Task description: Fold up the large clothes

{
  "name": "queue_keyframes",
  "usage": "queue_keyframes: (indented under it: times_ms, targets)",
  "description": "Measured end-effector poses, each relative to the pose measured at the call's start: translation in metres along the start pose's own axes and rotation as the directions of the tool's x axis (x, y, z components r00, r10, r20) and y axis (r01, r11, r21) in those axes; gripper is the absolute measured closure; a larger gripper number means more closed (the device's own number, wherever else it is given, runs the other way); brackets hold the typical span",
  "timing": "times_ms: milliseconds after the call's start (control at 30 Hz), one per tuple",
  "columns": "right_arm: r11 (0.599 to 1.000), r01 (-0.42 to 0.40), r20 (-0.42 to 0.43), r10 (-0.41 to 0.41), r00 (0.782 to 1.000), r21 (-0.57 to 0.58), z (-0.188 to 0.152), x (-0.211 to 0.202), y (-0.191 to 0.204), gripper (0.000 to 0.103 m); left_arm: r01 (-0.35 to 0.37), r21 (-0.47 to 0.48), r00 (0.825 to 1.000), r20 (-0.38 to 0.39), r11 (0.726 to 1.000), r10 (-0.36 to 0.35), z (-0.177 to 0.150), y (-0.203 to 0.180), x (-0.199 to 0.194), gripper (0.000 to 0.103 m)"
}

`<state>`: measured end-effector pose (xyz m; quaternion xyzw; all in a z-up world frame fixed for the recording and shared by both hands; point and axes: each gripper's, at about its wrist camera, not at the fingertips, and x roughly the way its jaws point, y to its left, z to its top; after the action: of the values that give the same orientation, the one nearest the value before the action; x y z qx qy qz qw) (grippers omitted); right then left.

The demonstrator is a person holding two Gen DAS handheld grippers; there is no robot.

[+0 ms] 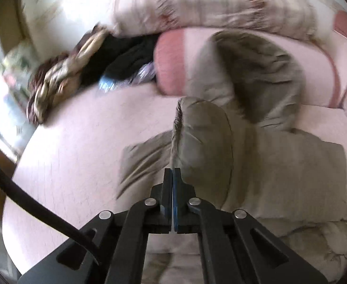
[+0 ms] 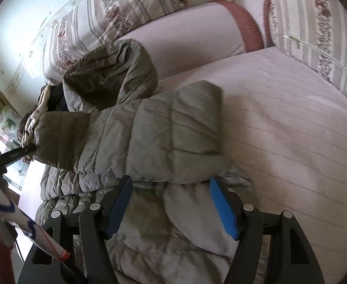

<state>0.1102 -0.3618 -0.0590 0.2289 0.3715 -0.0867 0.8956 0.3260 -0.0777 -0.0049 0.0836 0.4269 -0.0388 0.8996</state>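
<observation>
An olive-grey puffer jacket [image 2: 149,130] lies on the pink bed sheet [image 2: 291,130], its hood [image 2: 109,78] propped toward the bolster. In the left wrist view my left gripper [image 1: 173,172] is shut, its blue pads together on the edge of the jacket sleeve [image 1: 201,142], which bulges up just past the tips. The right wrist view shows that left gripper [image 2: 29,151] at the sleeve's end, the sleeve drawn across the jacket body. My right gripper [image 2: 171,189] stands open just over the jacket's lower part, with crumpled fabric below and between its fingers but not pinched.
A pile of other clothes [image 1: 62,82], patterned and black, lies at the bed's far left edge. A pink bolster [image 2: 185,35] and striped cushions [image 2: 315,35] line the back and right. A black cable [image 1: 31,206] trails at lower left. A person's patterned sleeve [image 2: 19,217] shows at left.
</observation>
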Motion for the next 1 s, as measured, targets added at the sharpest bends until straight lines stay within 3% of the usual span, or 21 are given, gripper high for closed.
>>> queue_keyframes:
  times_ms: [67, 133, 167, 200, 267, 433, 567, 667, 733, 800, 867, 1000]
  targets:
    - [1.000, 0.001, -0.016, -0.001, 1.000, -0.013, 0.001, 0.010, 0.011, 0.030, 0.010, -0.043, 0.999, -0.045, 0.999, -0.012, -0.009, 0.020, 0.015, 0.103]
    - [1.000, 0.001, -0.028, -0.002, 1.000, -0.017, 0.001, 0.018, 0.019, 0.030, 0.059, -0.113, 0.992, -0.101, 0.992, -0.071, -0.019, 0.043, 0.033, 0.100]
    - [1.000, 0.001, -0.034, -0.001, 0.999, -0.018, 0.001, 0.021, 0.022, 0.030, 0.080, -0.145, 0.988, -0.116, 0.986, -0.097, -0.024, 0.053, 0.036, 0.092]
    - [1.000, -0.003, -0.039, 0.002, 0.999, -0.020, 0.000, 0.023, 0.025, 0.030, 0.122, -0.203, 0.980, -0.130, 0.972, -0.150, -0.031, 0.067, 0.042, 0.074]
    - [0.999, -0.006, -0.045, 0.005, 0.999, -0.031, -0.003, 0.025, 0.029, 0.030, 0.178, -0.280, 0.969, -0.119, 0.943, -0.219, -0.038, 0.085, 0.046, 0.053]
    - [0.998, 0.014, -0.052, -0.018, 0.999, -0.063, -0.009, 0.029, 0.035, 0.030, 0.332, -0.413, 0.922, -0.048, 0.848, -0.384, -0.037, 0.100, 0.048, 0.039]
    - [0.998, 0.016, -0.062, -0.020, 0.998, -0.059, -0.012, 0.033, 0.037, 0.030, 0.397, -0.430, 0.887, -0.048, 0.811, -0.460, -0.018, 0.083, 0.069, 0.034]
    - [0.997, 0.021, -0.068, -0.026, 0.997, -0.068, -0.014, 0.037, 0.039, 0.030, 0.442, -0.439, 0.839, -0.106, 0.782, -0.533, -0.010, 0.057, 0.096, 0.030]
    - [0.997, 0.026, -0.071, -0.031, 0.997, -0.073, -0.016, 0.039, 0.041, 0.030, 0.396, -0.438, 0.857, -0.140, 0.807, -0.496, -0.009, 0.046, 0.105, 0.031]
    - [0.996, 0.042, -0.067, -0.048, 0.997, -0.082, -0.016, 0.039, 0.042, 0.030, 0.365, -0.400, 0.870, -0.176, 0.841, -0.461, -0.006, 0.036, 0.101, 0.069]
    - [0.994, 0.054, -0.062, -0.059, 0.996, -0.093, -0.015, 0.038, 0.043, 0.030, 0.375, -0.422, 0.859, -0.176, 0.825, -0.481, -0.007, 0.039, 0.089, 0.081]
    - [0.993, 0.063, -0.035, -0.067, 0.997, -0.105, -0.005, 0.033, 0.043, 0.030, 0.421, -0.419, 0.851, -0.125, 0.805, -0.510, -0.021, 0.065, 0.048, 0.083]
